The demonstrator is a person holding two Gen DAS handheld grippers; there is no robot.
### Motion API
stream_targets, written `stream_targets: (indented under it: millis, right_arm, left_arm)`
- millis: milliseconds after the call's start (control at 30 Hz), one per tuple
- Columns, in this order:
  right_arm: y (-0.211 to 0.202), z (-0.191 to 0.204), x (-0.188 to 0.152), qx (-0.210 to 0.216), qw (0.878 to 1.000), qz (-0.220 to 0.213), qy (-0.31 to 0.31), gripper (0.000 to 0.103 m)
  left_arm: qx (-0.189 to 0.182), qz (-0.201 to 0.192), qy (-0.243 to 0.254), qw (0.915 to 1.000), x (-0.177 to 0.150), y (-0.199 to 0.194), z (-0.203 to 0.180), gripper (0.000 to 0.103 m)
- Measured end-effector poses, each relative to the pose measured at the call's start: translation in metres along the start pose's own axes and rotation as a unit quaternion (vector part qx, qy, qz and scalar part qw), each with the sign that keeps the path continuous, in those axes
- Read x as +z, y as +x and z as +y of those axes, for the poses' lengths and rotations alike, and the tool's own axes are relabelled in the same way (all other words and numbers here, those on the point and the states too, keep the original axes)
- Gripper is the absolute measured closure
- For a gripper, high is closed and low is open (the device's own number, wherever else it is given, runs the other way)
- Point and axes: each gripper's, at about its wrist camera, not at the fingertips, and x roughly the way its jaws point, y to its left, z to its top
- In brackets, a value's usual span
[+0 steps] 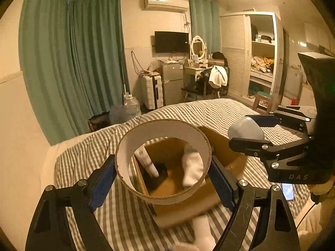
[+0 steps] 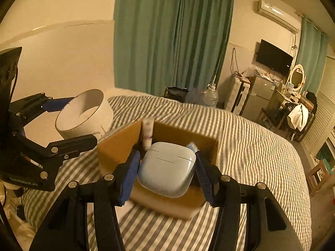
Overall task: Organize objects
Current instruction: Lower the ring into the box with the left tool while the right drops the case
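A cardboard ring [image 1: 162, 161] sits pinched between the blue pads of the left tongs [image 1: 162, 176], held above the open cardboard box [image 2: 125, 144] on the striped bed [image 2: 251, 138]. The right tongs [image 2: 166, 176] clamp a pale grey case [image 2: 167, 167] over the same box, where white socks [image 1: 192, 169] lie inside.

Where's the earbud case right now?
The earbud case is clamped in the right gripper, held above the open cardboard box on the striped bed; in the left wrist view it shows at the right, beside the cardboard ring.
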Motion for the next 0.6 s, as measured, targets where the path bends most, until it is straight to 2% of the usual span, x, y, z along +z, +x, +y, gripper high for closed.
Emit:
stream_targets:
  millis: [167, 367, 467, 600]
  right_arm:
    - [0.042, -0.015, 0.023, -0.004, 1.0, 0.031, 0.004, 0.049]
    - [0.102, -0.03, 0.02, 0.003, 0.997, 0.081, 0.008, 0.049]
    - [0.126, -0.036, 0.012, 0.014, 0.995, 0.102, 0.016, 0.049]
    - [0.138, -0.041, 0.001, 0.028, 0.993, 0.11, 0.019, 0.049]
  left_arm:
    - [-0.009, 0.029, -0.009, 0.9995, 0.013, 0.055, 0.018, 0.016]
    - [-0.02, 0.094, -0.014, 0.9953, -0.009, 0.117, 0.026, 0.016]
    - [-0.022, 0.112, -0.02, 0.9933, -0.018, 0.134, 0.032, 0.016]
    - [-0.032, 0.118, -0.029, 0.9921, -0.024, 0.141, 0.035, 0.015]
